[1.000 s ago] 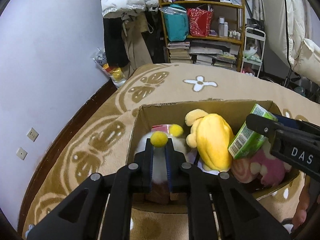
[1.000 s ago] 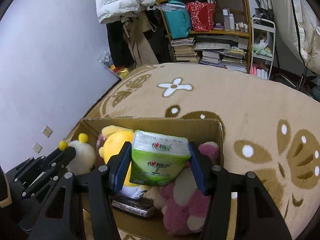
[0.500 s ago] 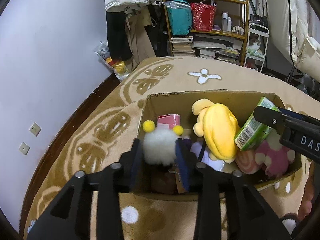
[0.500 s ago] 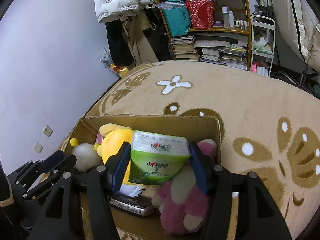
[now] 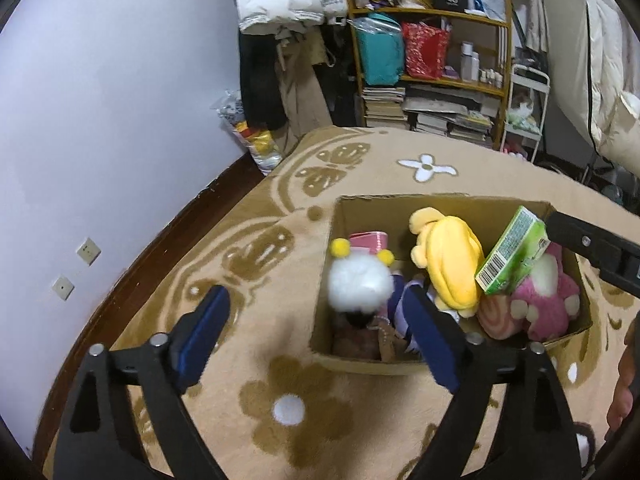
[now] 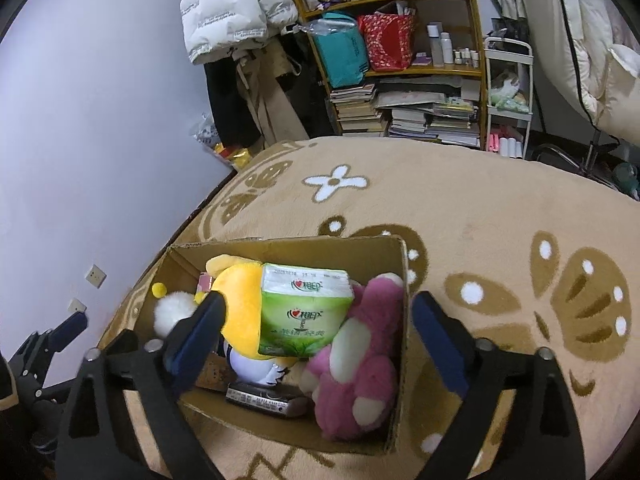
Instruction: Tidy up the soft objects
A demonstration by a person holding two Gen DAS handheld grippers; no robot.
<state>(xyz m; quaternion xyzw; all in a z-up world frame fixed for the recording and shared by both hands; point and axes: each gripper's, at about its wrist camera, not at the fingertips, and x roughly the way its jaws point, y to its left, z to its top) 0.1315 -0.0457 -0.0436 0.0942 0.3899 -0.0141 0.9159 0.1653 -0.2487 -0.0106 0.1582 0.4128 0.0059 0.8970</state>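
- Inside cardboard box (image 6: pixel 402 280) on rug: white pom-pom plush (image 5: pixel 360 282) at 9 o'clock, yellow plush (image 5: pixel 450 264) centre, green tissue pack (image 6: pixel 306 308) leaning on it, pink plush (image 6: pixel 360 364) at 4 o'clock.
- Left gripper (image 5: pixel 316 338) spread wide, empty; right gripper (image 6: pixel 316 344) wide, empty.
- Looks nearly done; no loose soft items visible.

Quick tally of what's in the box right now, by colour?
In the cardboard box:
Yellow: 1, yellow plush
Pink: 1, pink plush
White: 1, white pom-pom toy
Green: 1, green tissue pack
Total: 4 clearly visible; items underneath are too hidden to count.
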